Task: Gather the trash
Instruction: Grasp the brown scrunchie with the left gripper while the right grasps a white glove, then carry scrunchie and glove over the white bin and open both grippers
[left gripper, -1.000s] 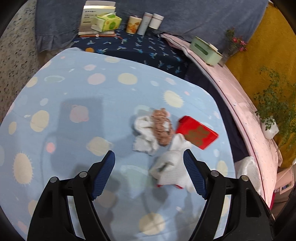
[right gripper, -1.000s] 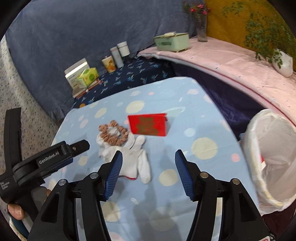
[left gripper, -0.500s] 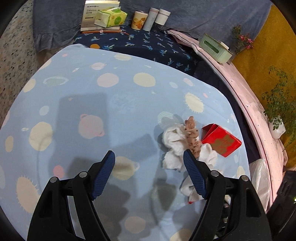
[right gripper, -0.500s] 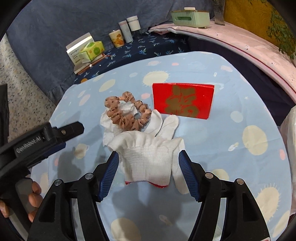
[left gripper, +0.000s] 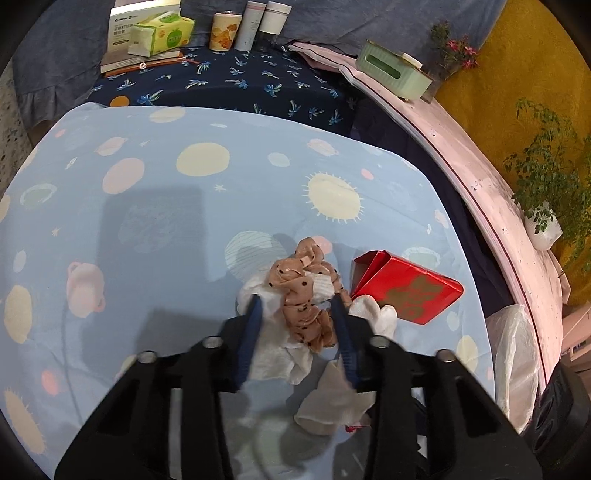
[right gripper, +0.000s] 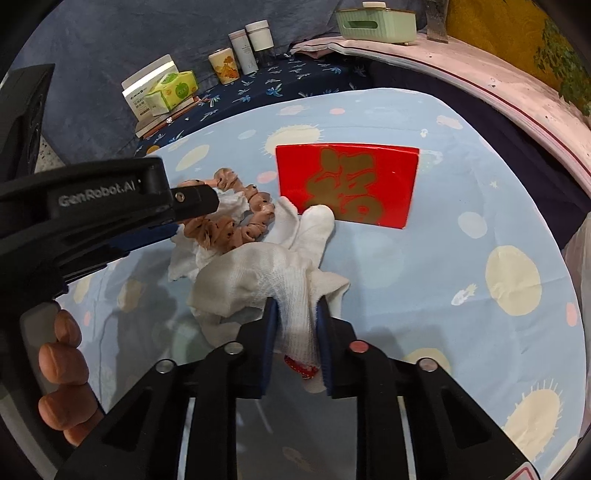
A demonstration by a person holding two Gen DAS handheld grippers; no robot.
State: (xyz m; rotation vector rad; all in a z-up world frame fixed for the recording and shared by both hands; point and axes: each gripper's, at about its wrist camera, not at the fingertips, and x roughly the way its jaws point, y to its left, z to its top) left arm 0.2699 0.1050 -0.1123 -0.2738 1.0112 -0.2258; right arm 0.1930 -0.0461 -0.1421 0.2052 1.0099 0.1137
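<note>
A pale blue tablecloth [left gripper: 155, 206] printed with suns and planets covers the near table; behind it lies a dark navy cloth [left gripper: 236, 81] patterned with small palm trees. On the navy cloth stand a green tissue pack [left gripper: 162, 33] atop a stack of books [left gripper: 140, 61], a printed cup [left gripper: 225, 31] and two white canisters [left gripper: 260, 24] just beside it. To the right, a mint-green tissue box [left gripper: 393, 72] rests on a pink-covered ledge [left gripper: 491, 206]; a small potted plant [left gripper: 543, 221] sits further along it, against a yellow backdrop [left gripper: 517, 74].
</note>
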